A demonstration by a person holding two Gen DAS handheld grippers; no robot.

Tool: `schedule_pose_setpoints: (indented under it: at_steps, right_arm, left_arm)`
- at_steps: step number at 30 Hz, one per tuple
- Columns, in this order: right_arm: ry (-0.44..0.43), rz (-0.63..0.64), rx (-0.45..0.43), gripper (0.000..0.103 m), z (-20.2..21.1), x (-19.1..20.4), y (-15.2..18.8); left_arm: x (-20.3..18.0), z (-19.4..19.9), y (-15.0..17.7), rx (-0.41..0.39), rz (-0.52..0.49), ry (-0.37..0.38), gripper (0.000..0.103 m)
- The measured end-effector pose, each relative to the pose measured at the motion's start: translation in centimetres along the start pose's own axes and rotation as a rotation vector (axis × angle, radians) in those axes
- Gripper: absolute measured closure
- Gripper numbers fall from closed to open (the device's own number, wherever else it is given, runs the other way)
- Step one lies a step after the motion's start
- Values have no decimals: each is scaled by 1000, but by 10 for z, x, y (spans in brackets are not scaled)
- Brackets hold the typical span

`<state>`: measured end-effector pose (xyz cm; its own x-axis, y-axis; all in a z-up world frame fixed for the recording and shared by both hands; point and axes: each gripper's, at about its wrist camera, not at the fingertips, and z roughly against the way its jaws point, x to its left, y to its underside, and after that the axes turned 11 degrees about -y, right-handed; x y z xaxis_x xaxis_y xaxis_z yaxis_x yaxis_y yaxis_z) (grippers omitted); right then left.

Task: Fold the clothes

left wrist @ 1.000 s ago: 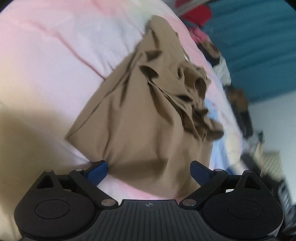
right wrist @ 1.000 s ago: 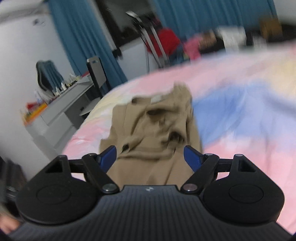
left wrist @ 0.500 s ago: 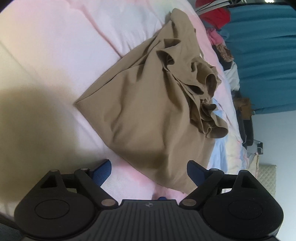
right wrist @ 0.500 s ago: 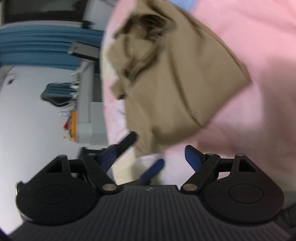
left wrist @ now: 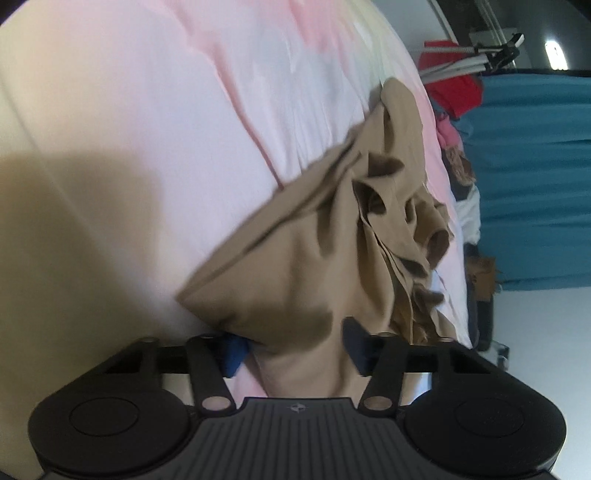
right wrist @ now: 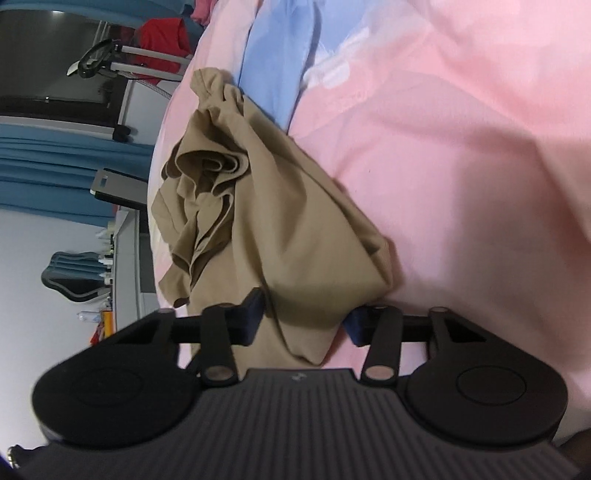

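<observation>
Both tools have been advanced: garment edge is straddled by left tool and right tool, fingers apart, at lower centre.

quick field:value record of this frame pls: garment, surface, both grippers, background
garment: tan garment, crumpled, unfolded, lying on the bed
surface: bedcover, pink with a blue patch
left gripper: left gripper open, near edge of the cloth lies between the fingers, not clamped
right gripper: right gripper open, cloth edge between the fingers, not clamped
background: blue curtain, red clothing on a rack
fold state: no fold visible yet
</observation>
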<state>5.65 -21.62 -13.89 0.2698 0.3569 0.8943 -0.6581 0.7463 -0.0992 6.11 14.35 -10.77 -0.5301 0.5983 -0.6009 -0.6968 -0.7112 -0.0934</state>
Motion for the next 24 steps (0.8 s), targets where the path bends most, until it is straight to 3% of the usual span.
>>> schedule_pose_setpoints:
  at_steps: [2,4,6,8,17,24]
  right_arm:
    - [-4,25,-15,79,5,-1,-3]
    - [-22,51,-34,84,13,-1,-8]
    - [-42,77,-55,86,19,1,-12]
    - [-63,108,-78,87,19,8,-12]
    - [-188,224,-193,88,41,39,-14]
    - [-271,270,-246,89,98,62,6]
  left_arm:
    - [3,5,-2,-42,-8,-12,68]
    - [2,7,-4,-76,-6,-15,73]
    - [3,11,-8,-105,-3,-7,85]
    - [0,19,-7,-138,-18,16,89]
    - [-15,66,10,-285,-123,151,94]
    - [-23,129,49,-341,-170,245,95]
